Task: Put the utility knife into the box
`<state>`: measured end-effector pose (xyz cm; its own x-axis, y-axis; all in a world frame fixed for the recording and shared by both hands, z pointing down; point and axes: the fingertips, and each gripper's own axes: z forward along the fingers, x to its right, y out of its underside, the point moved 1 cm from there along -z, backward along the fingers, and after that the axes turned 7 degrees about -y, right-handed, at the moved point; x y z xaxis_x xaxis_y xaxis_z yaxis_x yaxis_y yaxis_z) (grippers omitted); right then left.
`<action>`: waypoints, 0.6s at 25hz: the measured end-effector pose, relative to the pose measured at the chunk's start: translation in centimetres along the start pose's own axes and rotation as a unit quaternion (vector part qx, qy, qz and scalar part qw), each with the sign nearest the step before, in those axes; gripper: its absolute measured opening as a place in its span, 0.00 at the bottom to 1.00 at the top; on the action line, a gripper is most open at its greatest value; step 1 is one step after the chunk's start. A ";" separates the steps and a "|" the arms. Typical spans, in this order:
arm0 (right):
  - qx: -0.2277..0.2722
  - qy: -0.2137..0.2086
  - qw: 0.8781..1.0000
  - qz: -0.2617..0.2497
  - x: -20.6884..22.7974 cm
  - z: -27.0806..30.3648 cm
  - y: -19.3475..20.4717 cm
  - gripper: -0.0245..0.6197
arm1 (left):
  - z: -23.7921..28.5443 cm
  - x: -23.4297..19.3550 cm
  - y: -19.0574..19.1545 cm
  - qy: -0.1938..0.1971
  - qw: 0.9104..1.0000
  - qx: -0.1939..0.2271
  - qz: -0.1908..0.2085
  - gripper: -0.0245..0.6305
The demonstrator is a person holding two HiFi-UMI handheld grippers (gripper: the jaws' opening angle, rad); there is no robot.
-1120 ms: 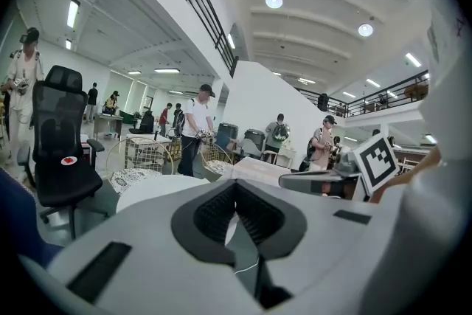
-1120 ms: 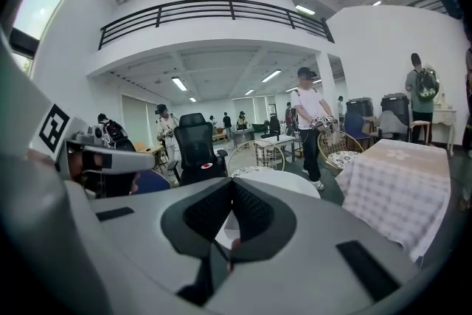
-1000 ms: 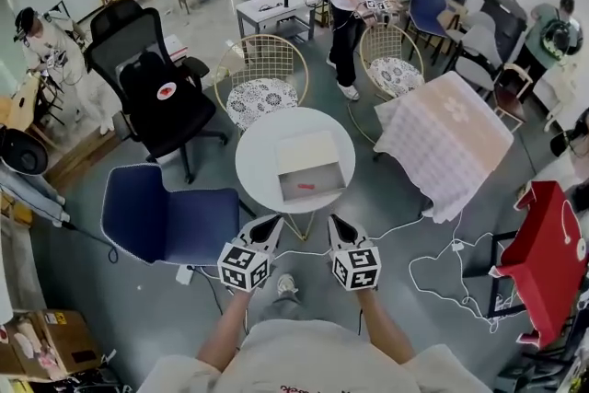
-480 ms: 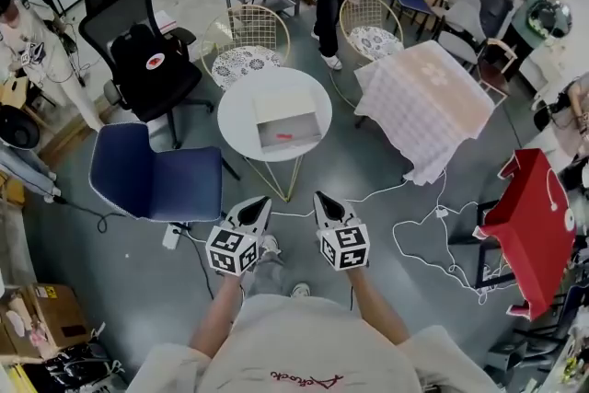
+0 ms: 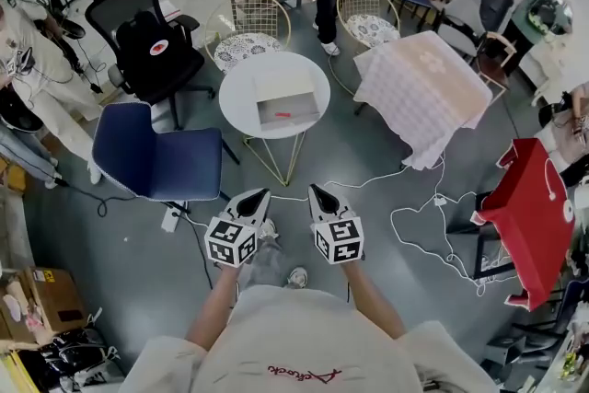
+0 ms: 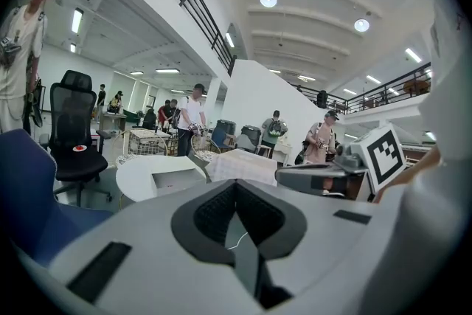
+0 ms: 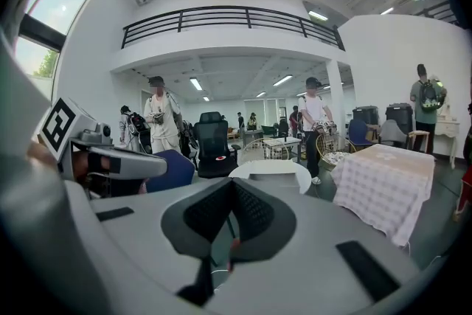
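Where they hover, left tongs (image 5: 259, 195) and right tongs (image 5: 315, 191) are closed (empty).

A round white table (image 5: 236, 97) stands on thin golden wire legs (image 5: 279, 163) on the grey floor (image 5: 129, 276). On its top lies an open box (image 5: 285, 87) of light colour, its lid folded back toward the far side, its near wall close to the near edge of the table. The box covers the middle and the right part of the top. On the floor to the right of the legs lie white cables (image 5: 419, 230) in loose loops. To the left lies a white power strip (image 5: 170, 218).
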<state>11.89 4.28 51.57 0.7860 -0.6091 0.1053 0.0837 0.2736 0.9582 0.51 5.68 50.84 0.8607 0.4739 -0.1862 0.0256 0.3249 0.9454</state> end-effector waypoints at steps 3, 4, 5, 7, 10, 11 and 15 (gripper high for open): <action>-0.003 -0.002 1.000 -0.005 -0.6 -0.7 0.9 0.06 | -0.6 0.6 0.9 -0.002 1.000 0.002 -0.002 0.06; -0.001 -0.002 1.000 -0.006 -0.8 -0.9 1.0 0.06 | -0.7 0.7 1.0 -0.002 1.000 0.003 -0.003 0.05; 0.000 -0.003 1.000 -0.007 -0.9 -0.9 0.9 0.06 | -0.9 0.8 1.0 -0.003 1.000 0.005 -0.003 0.05; 0.003 -0.004 1.000 -0.010 -1.0 -1.0 0.7 0.06 | -1.0 0.9 0.9 -0.003 1.000 0.008 -0.003 0.05; 0.008 -0.002 1.000 -0.013 -0.9 -1.1 0.2 0.06 | -1.0 1.1 0.7 -0.001 1.000 0.011 -0.002 0.05; 0.008 -0.001 1.000 -0.013 -0.9 -1.2 0.1 0.06 | -1.0 1.2 0.7 -0.001 1.000 0.012 -0.001 0.05; 0.010 0.002 1.000 -0.012 -0.8 -1.4 -0.4 0.06 | -0.9 1.4 0.3 0.001 1.000 0.013 0.003 0.05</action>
<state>12.14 5.70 50.77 0.7859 -0.6131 0.0804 0.0908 0.2430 0.9658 1.29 7.23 50.61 0.8598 0.4772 -0.1818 0.0347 0.3007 0.9531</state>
